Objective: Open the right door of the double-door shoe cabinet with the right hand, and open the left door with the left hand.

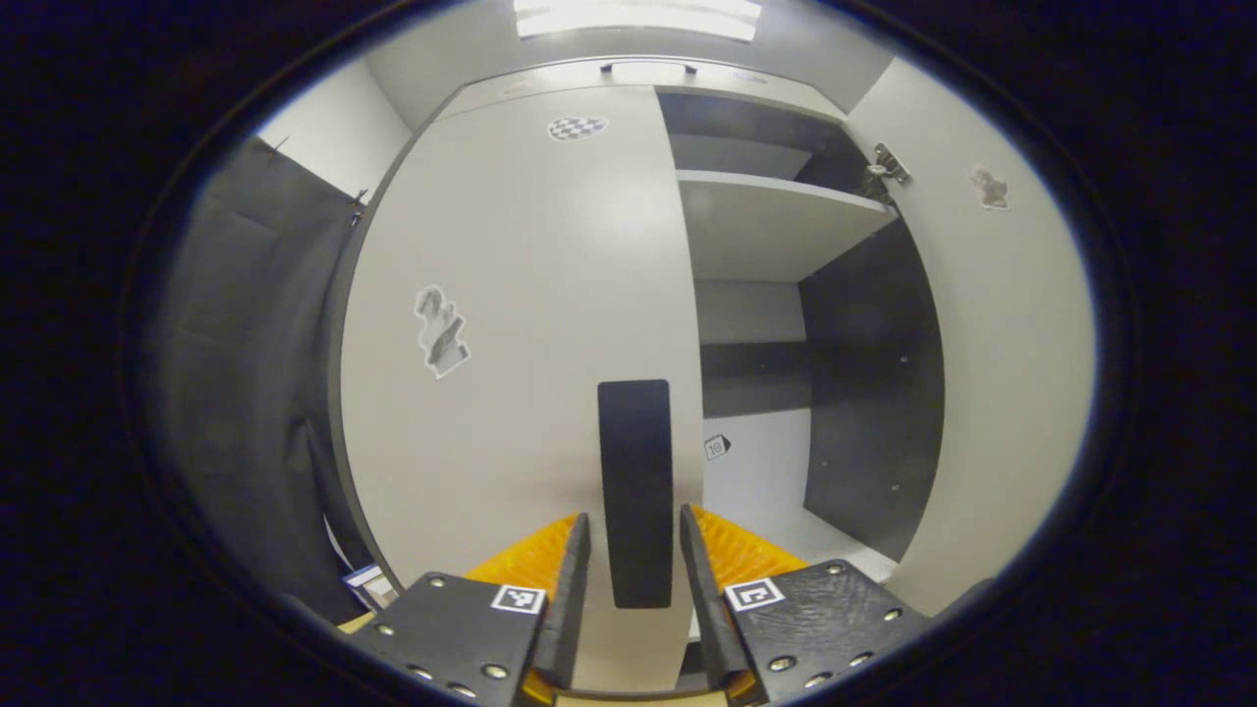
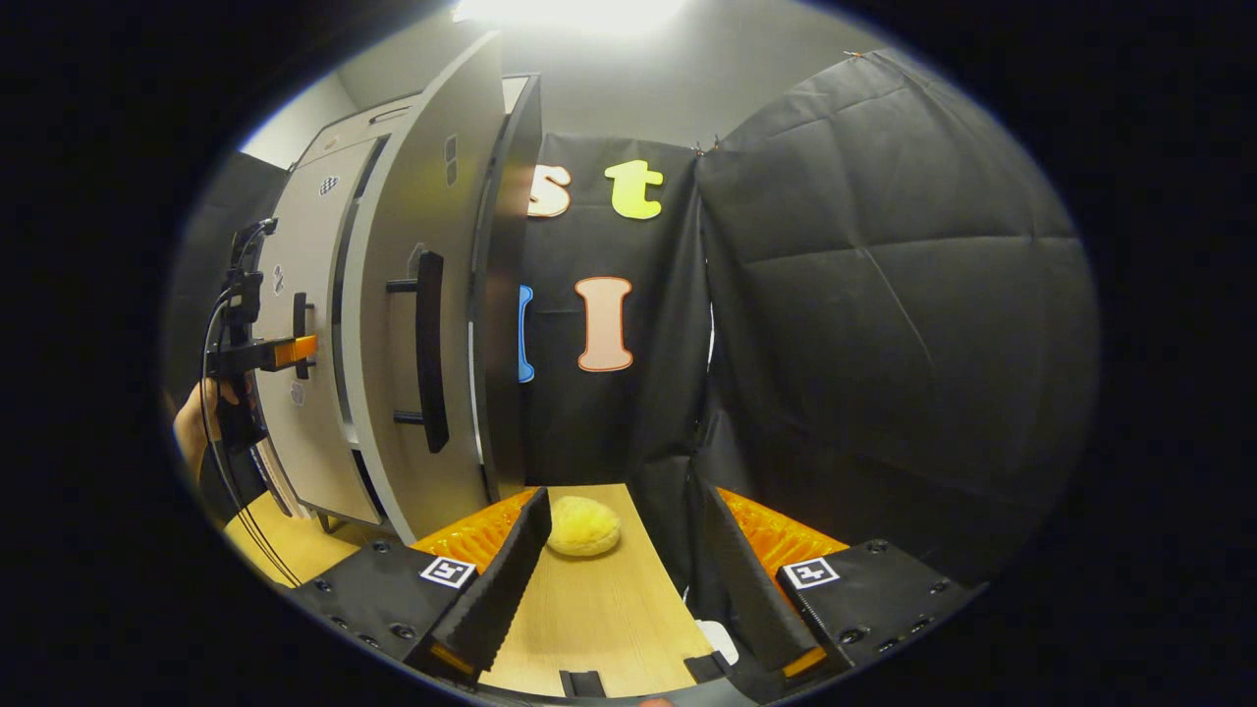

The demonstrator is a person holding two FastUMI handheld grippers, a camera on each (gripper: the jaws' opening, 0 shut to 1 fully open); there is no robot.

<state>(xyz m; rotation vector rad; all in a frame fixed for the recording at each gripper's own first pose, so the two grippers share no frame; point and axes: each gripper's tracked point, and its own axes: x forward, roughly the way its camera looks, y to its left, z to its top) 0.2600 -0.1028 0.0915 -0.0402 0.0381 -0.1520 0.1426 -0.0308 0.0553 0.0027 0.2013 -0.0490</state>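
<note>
Left gripper (image 1: pixel 635 560) fingers spread around the left door handle (image 1: pixel 634 471); right gripper (image 2: pixel 624 579) fingers spread over a yellow sponge (image 2: pixel 583 526).

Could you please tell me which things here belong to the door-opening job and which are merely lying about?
Belonging to the job:
- pale grey left cabinet door, shut
- its black bar handle, between the open left gripper fingers
- pale grey right cabinet door, swung open
- open right gripper

Lying about:
- yellow round sponge-like lump on the wooden floor
</note>
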